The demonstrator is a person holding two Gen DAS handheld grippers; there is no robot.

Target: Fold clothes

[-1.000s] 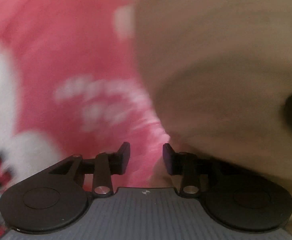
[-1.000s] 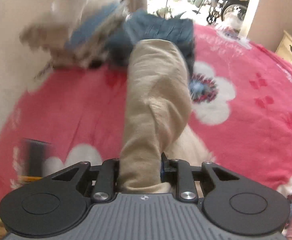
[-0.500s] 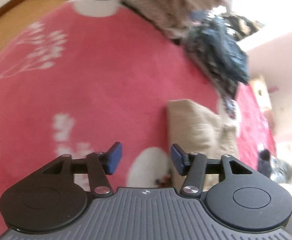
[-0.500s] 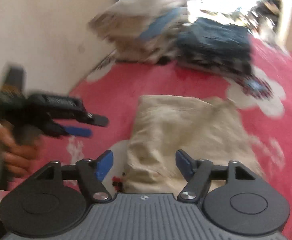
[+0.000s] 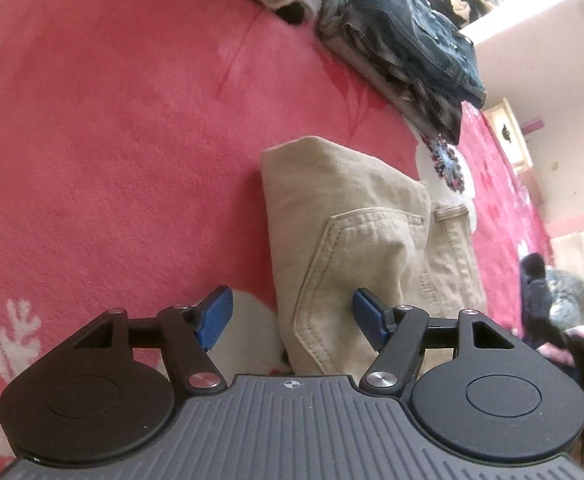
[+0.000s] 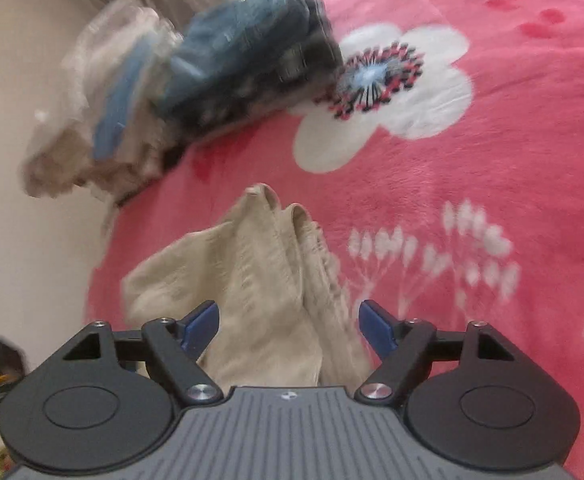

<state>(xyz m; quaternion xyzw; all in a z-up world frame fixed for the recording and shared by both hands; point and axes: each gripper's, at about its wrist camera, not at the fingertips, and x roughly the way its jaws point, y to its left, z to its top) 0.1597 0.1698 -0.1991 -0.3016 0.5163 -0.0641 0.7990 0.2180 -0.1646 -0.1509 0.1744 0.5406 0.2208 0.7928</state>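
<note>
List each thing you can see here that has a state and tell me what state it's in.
Beige trousers: folded, lying on the pink blanket, not gripped.
Left gripper: fingers apart and opening, nothing pressed.
Right gripper: fingers apart and opening; cloth between them, not pinched.
Jeans stack: folded, piled.
Light clothes pile: stacked beside the jeans; blurred.

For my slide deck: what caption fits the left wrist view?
Left hand-held gripper opening above folded beige trousers on a pink floral blanket, jeans pile behind.
</note>
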